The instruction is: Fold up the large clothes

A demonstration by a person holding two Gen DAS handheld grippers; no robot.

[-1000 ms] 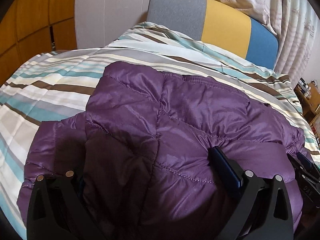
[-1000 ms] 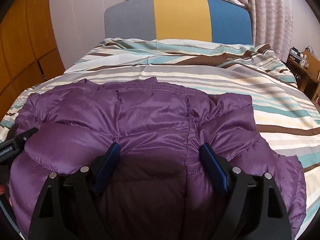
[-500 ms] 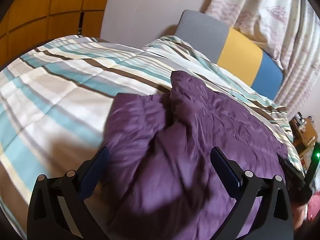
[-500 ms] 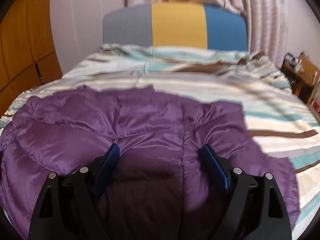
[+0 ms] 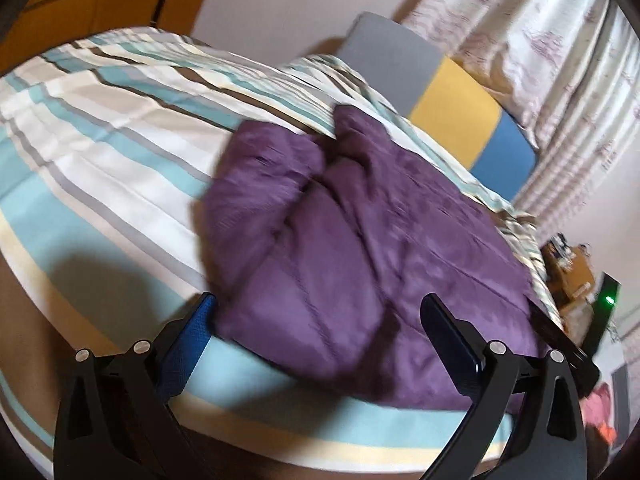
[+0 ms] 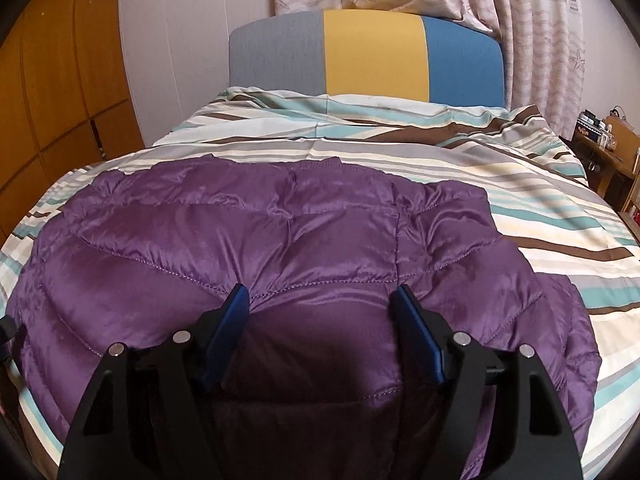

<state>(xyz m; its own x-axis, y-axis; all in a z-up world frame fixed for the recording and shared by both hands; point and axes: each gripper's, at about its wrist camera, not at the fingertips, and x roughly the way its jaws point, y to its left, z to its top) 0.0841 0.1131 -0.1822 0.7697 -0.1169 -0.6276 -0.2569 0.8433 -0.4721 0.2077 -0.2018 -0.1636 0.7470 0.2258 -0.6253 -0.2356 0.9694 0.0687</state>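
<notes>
A purple quilted jacket (image 6: 288,240) lies spread on the striped duvet (image 6: 540,220) of a bed. My right gripper (image 6: 322,300) is low over the jacket's near middle. Its jaws are closing, a puffy fold of the jacket bulges between the blue pads (image 6: 234,312), and I cannot tell that they pinch it. In the left wrist view the jacket (image 5: 360,232) looks blurred. My left gripper (image 5: 320,316) stands open at the jacket's near left corner, one fingertip over bare duvet (image 5: 100,152), and holds nothing.
A grey, yellow and blue headboard (image 6: 372,56) closes the bed's far end, with pale curtains (image 6: 540,40) behind it. Wooden wardrobe doors (image 6: 52,100) line the left side. A low wooden shelf (image 6: 612,140) with small items stands at the right.
My left gripper has swung left, off the middle of the jacket to its left edge, and has rolled. The right gripper's jaws have narrowed a little over the jacket.
</notes>
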